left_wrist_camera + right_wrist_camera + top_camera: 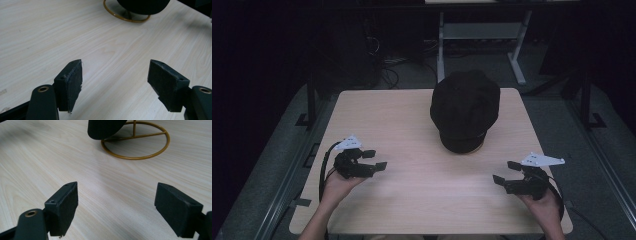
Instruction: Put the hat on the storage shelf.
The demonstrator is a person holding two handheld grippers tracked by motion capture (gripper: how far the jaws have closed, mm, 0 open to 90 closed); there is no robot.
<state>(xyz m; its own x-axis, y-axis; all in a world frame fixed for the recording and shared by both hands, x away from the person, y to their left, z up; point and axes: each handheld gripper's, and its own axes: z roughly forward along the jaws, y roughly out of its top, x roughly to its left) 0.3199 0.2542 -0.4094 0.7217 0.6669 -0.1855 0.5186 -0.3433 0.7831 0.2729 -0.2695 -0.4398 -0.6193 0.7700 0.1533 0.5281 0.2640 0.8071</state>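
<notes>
A black cap (465,109) sits on a gold wire stand in the far middle of the light wooden table (402,125). The stand's round gold base ring (136,143) shows under the cap's brim (105,128) in the right gripper view, and part of the base ring (125,17) in the left gripper view. My left gripper (374,160) is held low over the table at the front left, open, with nothing between its pads. At the front right my right gripper (506,172) is open too, aimed at the stand, empty.
Beyond the table's far edge stands a white-legged desk frame (477,37) on a dark floor with cables. Metal rails (287,170) run along both sides of the table. Bare wood lies between the two grippers and in front of the cap.
</notes>
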